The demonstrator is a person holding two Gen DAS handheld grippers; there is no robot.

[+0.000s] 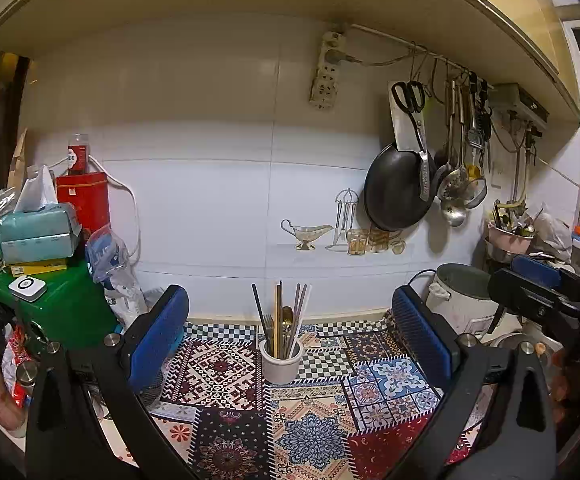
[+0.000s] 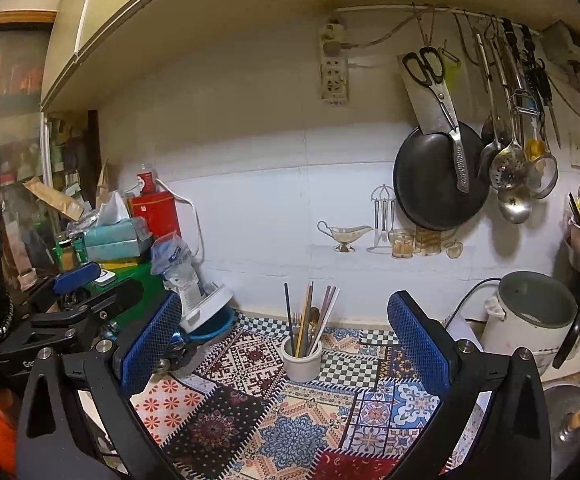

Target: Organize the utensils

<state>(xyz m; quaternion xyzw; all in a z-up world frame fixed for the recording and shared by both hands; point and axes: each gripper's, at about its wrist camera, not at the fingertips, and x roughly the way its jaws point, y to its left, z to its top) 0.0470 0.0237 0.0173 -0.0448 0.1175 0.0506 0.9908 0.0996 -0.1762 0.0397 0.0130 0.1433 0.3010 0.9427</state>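
A small white ceramic cup stands upright on the patterned mat near the tiled wall. It holds several chopsticks, forks and a gold spoon, all handle-down. The same cup sits mid-frame in the right wrist view with its chopsticks fanned out. My left gripper is open, its blue pads well apart, with the cup seen between them further back. My right gripper is open too and holds nothing. Each gripper shows at the edge of the other's view.
A white rice cooker with a cord stands at the right. A green box with tissue packs, a red tin and plastic bags crowds the left. A black pan, scissors and ladles hang on the wall above right.
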